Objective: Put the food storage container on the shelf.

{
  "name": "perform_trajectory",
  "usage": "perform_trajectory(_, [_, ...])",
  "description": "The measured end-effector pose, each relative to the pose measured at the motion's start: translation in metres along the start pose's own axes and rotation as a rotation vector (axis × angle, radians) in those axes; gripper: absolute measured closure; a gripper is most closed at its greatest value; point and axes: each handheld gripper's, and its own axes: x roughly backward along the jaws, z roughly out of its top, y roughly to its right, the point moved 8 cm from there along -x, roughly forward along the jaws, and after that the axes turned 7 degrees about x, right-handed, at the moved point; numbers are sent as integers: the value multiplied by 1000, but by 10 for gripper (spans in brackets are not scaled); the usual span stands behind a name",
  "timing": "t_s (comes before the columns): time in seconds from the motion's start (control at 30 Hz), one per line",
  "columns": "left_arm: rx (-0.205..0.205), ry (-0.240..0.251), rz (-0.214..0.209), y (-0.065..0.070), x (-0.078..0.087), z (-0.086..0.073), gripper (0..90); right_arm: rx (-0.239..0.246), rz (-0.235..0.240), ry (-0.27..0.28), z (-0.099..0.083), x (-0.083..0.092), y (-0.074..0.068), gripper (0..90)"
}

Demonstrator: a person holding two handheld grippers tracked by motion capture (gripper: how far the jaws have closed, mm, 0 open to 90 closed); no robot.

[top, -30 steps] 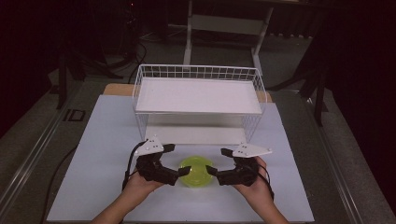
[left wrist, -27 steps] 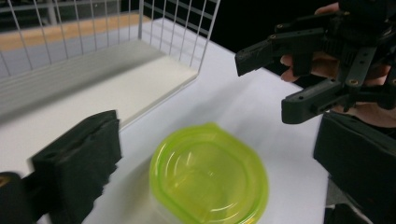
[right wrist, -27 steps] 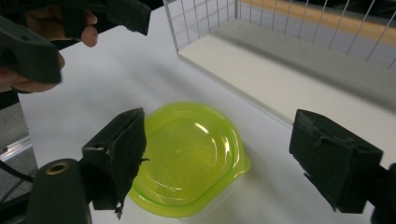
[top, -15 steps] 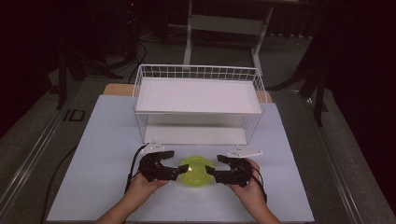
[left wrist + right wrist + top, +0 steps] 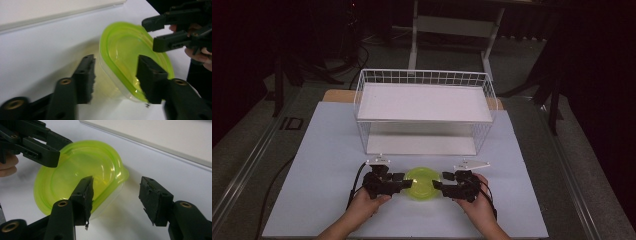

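- Since a second ago both hands have drawn in and down: the left gripper (image 5: 398,182) and the right gripper (image 5: 441,184) now sit tight against opposite sides of the green container (image 5: 422,183), where before they stood a little back from it.
- That container rests on the bench (image 5: 322,150), near its front edge, just ahead of the white wire rack (image 5: 424,102).
- Left gripper view: the jaws stand wide, one outside the wall, one over the lid (image 5: 130,52); nothing is gripped.
- Right gripper view: the jaws are wide too, one above the lid's rim, the other out over bare bench.
- My reading: a two-sided pick-up is being lined up, with both closures not yet made.
- Hard to tell: whether any pad already touches the plastic, and whether the lid is pressed on fully; the container's contents are not visible through the tinted lid.
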Motion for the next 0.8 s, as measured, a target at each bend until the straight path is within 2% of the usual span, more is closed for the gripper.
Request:
perform_trajectory(0.03, [0,0,0,0,0,0,590,0,0,0,0,0,0,446])
perform_trajectory(0.13, [-7,6,-3,1,3,0,618,2,16,-10,-2,0,-3,485])
perform_trajectory(0.2, [-18,7,11,2,4,-2,631,-5,33,-9,-2,1,-5,521])
perform_trajectory(0.23, [-11,11,7,3,5,-2,631,-5,33,-9,-2,1,-5,521])
perform_trajectory(0.27, [-10,14,7,4,6,-2,649,-24,52,-10,-2,2,-7,587])
perform_trajectory(0.37, [-6,19,5,7,7,-2,685,-39,54,-1,-1,4,-10,655])
perform_trajectory(0.43, [-15,17,14,10,10,-4,690,-50,58,1,-1,4,-10,667])
perform_trajectory(0.5, [-5,15,16,12,12,-5,702,-68,73,5,-1,6,-12,692])
perform_trajectory(0.6, [-5,7,22,18,16,-10,718,-53,63,9,-1,7,-16,719])
perform_trajectory(0.77, [-1,-4,21,25,18,-15,729,-59,60,15,0,8,-17,750])
perform_trajectory(0.8, [18,0,20,27,20,-17,744,-69,63,19,0,10,-19,758])
